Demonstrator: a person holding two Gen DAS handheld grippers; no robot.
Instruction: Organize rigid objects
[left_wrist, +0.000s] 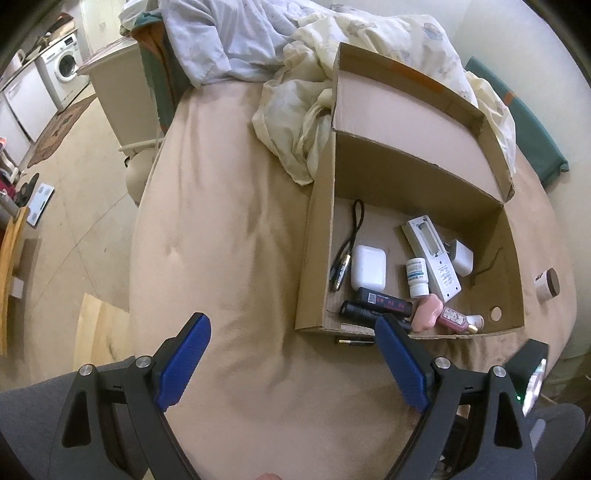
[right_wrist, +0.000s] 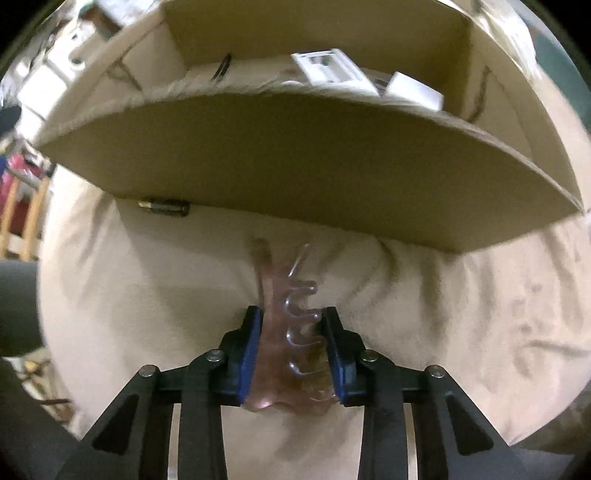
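The bed (right_wrist: 443, 332) carries the box (right_wrist: 295, 166), open on top, its near wall just beyond the clip. Inside lie already a remote (left_wrist: 432, 254), a white case (left_wrist: 368, 267), a bottle (left_wrist: 417, 277) etc. One battery (right_wrist: 164, 207) lies outside, against the near wall, to the left.

The right gripper (right_wrist: 291, 321) is clenched on the clip (right_wrist: 284, 317), a clear pinkish hair claw, low on the bed. The left gripper (left_wrist: 291, 358) stands released and empty, hovering near the box's near-left corner.

Advice: lift straight up first, high enough to clear the near wall w/o bumping it, then carry over an empty spot and release low. The clip is smooth and toothed, so it may twist; keep the squeeze steady.
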